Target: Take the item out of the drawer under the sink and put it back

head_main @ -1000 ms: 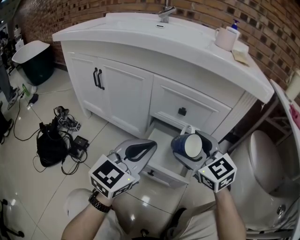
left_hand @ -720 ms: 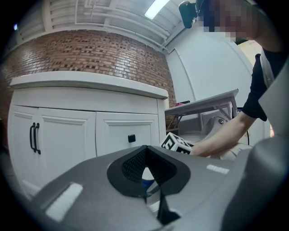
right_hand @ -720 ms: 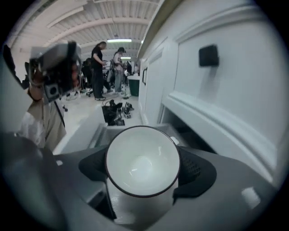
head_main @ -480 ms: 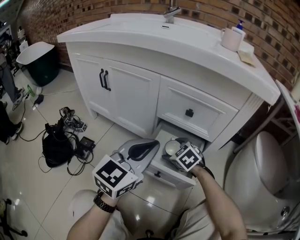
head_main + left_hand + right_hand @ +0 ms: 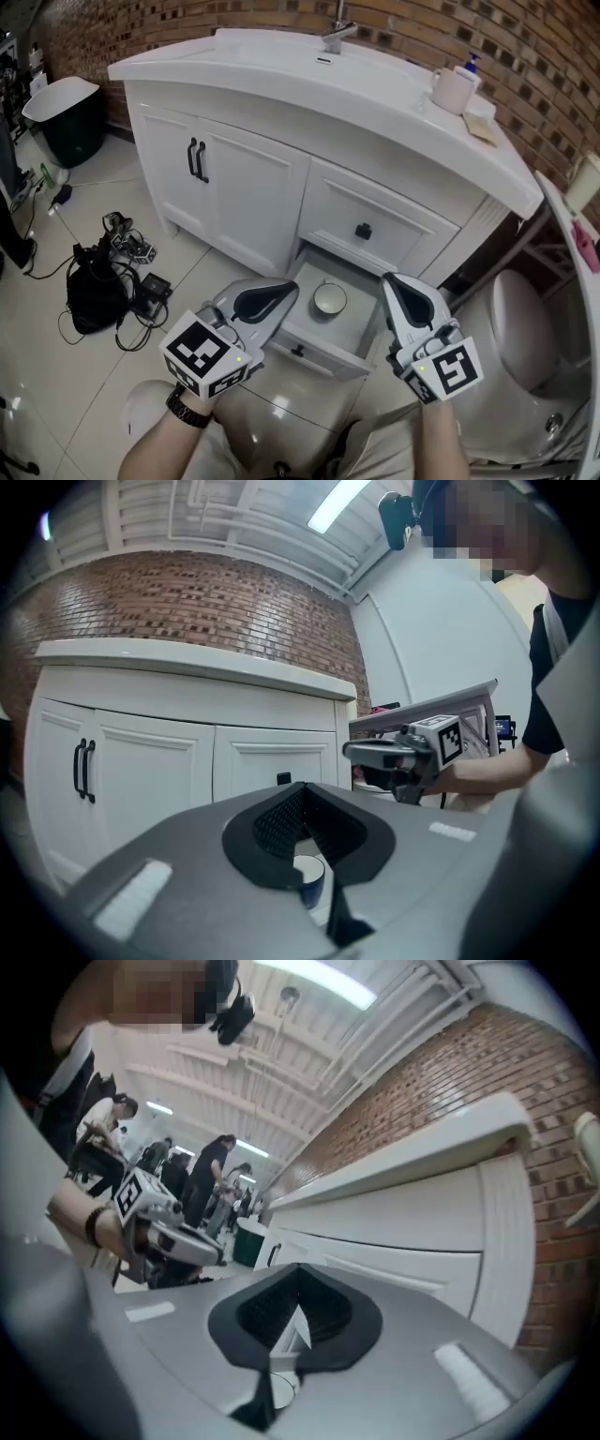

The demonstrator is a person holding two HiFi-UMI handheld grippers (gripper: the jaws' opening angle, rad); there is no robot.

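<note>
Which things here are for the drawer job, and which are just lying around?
For the job: blue mug, open drawer it sits in, left tongs, right tongs, both shut and empty.
Just lying about: white cup on the counter, soap bottle, black bag with cables, dark bin.

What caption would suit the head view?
Blue mug in open white drawer under sink; left gripper and right gripper shut, empty.

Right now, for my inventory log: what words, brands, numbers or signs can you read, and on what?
No text reads clearly anywhere.
Cubes on left gripper and right gripper: black-and-white square markers, patterns only, no letters.
Pump bottle: any label too small to read.
</note>
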